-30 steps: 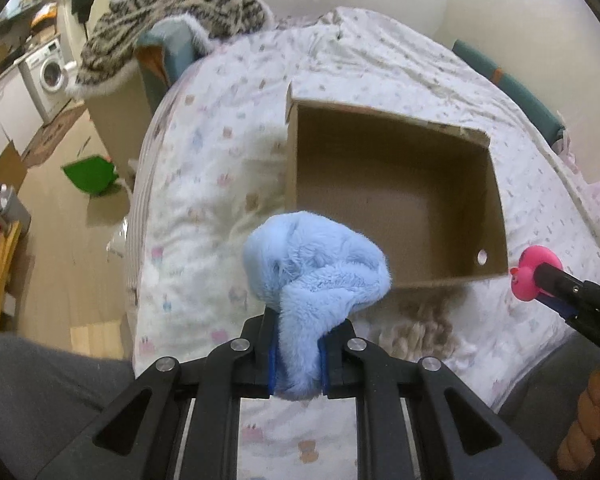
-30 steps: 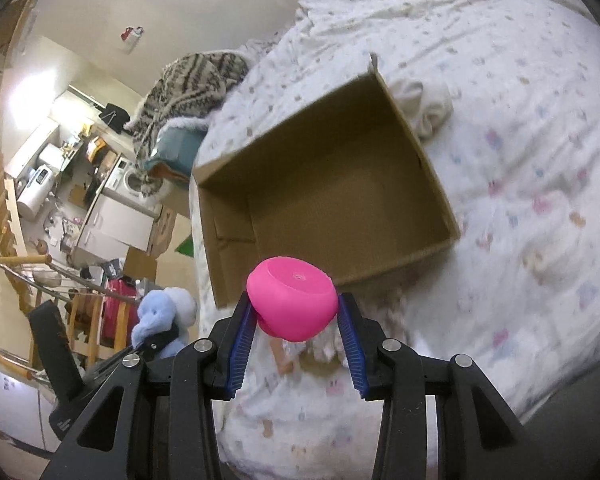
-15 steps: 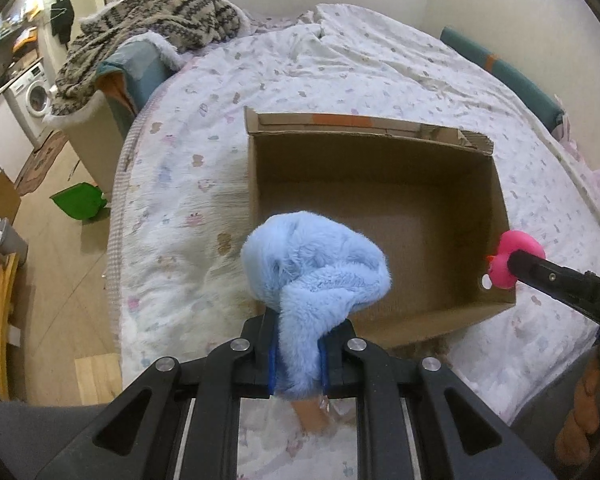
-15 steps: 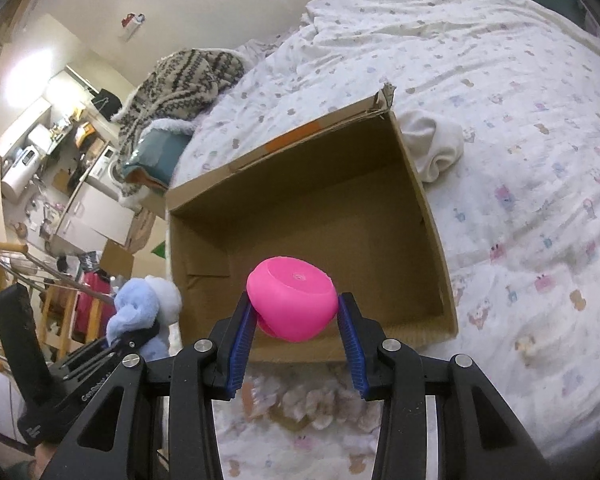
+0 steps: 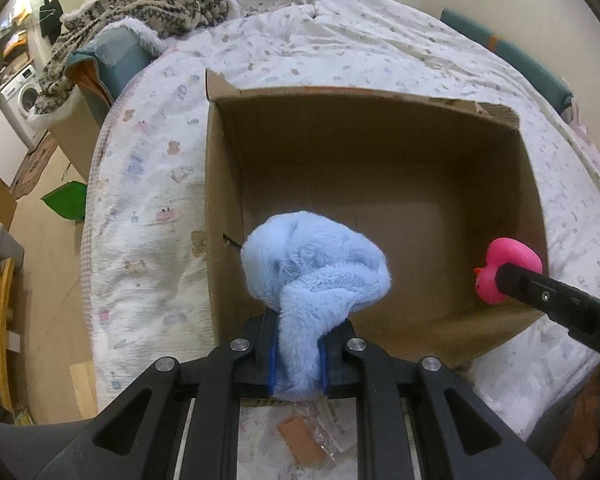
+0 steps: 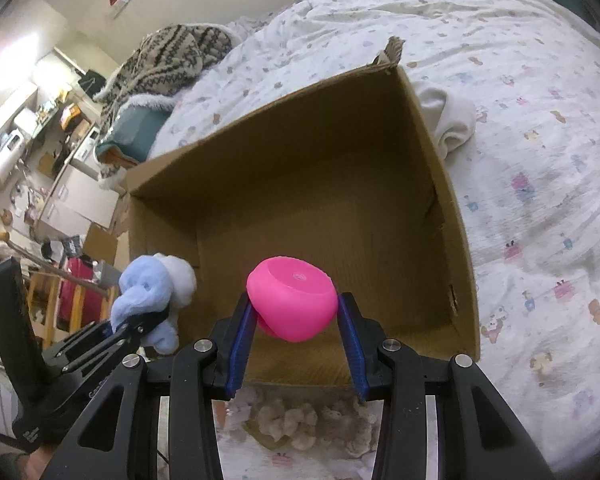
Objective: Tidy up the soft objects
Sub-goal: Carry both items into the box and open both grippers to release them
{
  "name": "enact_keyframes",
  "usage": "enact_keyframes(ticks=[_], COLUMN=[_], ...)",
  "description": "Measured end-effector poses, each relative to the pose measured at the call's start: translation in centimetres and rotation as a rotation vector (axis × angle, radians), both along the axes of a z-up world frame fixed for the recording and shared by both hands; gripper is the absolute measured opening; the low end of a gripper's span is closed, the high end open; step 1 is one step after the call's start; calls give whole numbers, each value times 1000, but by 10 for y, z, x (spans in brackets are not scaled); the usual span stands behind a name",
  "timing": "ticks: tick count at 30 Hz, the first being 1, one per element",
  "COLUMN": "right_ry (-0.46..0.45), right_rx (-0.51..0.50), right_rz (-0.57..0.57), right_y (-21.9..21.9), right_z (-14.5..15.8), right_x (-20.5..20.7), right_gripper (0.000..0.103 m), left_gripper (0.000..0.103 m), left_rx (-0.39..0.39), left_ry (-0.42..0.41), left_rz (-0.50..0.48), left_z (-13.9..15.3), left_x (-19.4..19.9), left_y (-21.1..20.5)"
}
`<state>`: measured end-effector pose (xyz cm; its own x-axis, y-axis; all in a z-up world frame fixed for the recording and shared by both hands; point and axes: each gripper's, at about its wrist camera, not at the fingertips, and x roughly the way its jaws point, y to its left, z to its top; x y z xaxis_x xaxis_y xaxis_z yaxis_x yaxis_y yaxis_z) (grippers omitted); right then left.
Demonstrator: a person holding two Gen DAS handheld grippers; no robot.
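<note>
An open brown cardboard box (image 5: 380, 128) sits on the bed, with nothing seen inside; it also shows in the right wrist view (image 6: 340, 152). My left gripper (image 5: 298, 356) is shut on a fluffy light-blue plush toy (image 5: 316, 268), held over the box's near left corner. My right gripper (image 6: 296, 320) is shut on a pink rubber duck (image 6: 292, 300), held over the box's near edge. The duck (image 5: 508, 268) and the plush (image 6: 152, 296) each show in the other wrist view.
The bed has a white patterned quilt (image 5: 148, 200). A white cloth bundle (image 6: 452, 120) lies beside the box's far right wall. A striped knit blanket (image 5: 140, 4) lies on a teal box at the far left. A wrapper (image 5: 312, 436) and beige fluffy thing (image 6: 300, 420) lie before the box.
Both grippers have moved forward toward the box with their toys. The plush and the duck now hang over the box's near edge instead of in front of it.
</note>
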<state>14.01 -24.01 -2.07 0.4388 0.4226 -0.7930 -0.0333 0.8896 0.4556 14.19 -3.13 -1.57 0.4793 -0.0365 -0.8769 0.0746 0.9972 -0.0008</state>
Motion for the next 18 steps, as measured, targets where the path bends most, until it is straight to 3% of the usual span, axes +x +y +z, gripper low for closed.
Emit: enact_keyframes(ticks=[18], right_ry=[94], right_rx=[-148], right_rz=[41], right_y=[10], right_z=[-36], right_x=[7], right_gripper=[44], left_gripper=[15], left_rx=[-32], left_ry=[30], left_rz=[-40], left_z=[-24], left_x=[4], left_y=[-9])
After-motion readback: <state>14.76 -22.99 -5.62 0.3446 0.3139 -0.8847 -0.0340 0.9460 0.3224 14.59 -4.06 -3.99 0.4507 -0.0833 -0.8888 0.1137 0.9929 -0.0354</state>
